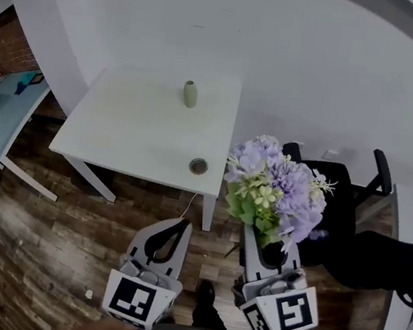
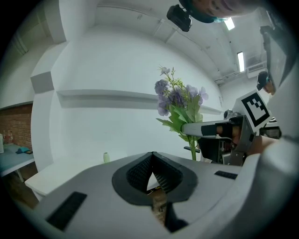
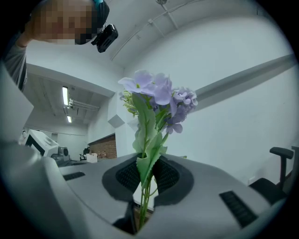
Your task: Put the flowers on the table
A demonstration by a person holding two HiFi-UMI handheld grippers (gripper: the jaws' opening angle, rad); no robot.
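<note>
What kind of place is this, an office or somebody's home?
Most likely an office or lab workspace rather than a home. A black office chair stands beside a plain white table, strip lights run along a high ceiling, and a second desk stands by a brick wall.

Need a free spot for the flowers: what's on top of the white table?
A small pale vase stands near the back of the table, a small round thing near its front edge. Nothing covers the top; the flowers in the right claw are off to its right.
</note>
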